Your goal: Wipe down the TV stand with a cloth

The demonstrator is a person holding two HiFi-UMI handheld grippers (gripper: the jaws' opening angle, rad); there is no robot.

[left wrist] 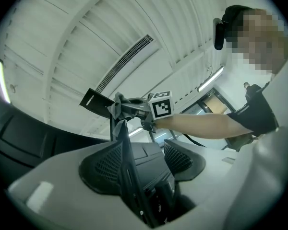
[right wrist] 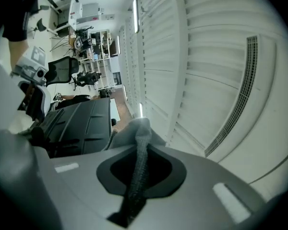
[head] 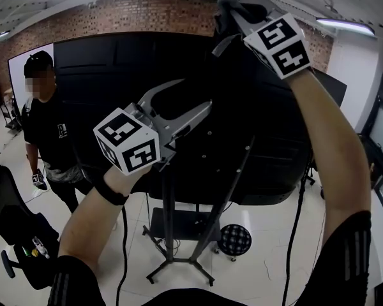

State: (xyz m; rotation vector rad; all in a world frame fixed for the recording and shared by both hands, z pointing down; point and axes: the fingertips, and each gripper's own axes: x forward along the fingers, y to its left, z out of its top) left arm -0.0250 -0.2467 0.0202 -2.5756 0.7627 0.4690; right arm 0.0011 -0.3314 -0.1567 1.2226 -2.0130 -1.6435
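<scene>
- A person lifts the right hand-held gripper to the 12 o'clock edge of the head view, its jaws closed tight on a dark grey cloth.
- In the right gripper view, the cloth runs as a twisted strand straight through the closed jaws of the right hand-held gripper and bunches beyond their tips.
- The left hand-held gripper sits at the centre of the head view, its jaws wide apart and pointing toward 2 o'clock.
- In the left gripper view, a thin dark bar rises between the parted jaws of the left hand-held gripper, close against the pad on the 9 o'clock side; neither jaw clamps it.
- At the bar's upper end, toward 11 o'clock in that view, the right hand-held gripper presses the cloth against it, beside a flat black plate.
- The TV stand stands on the pale floor at 6 o'clock in the head view and carries the large black television, seen from behind.
- A round stool sits just beside the stand's feet, at 5 o'clock.
- A bystander in a black T-shirt stands at 9 o'clock, with an office chair at 8 o'clock.
- A brick wall runs behind the television.
</scene>
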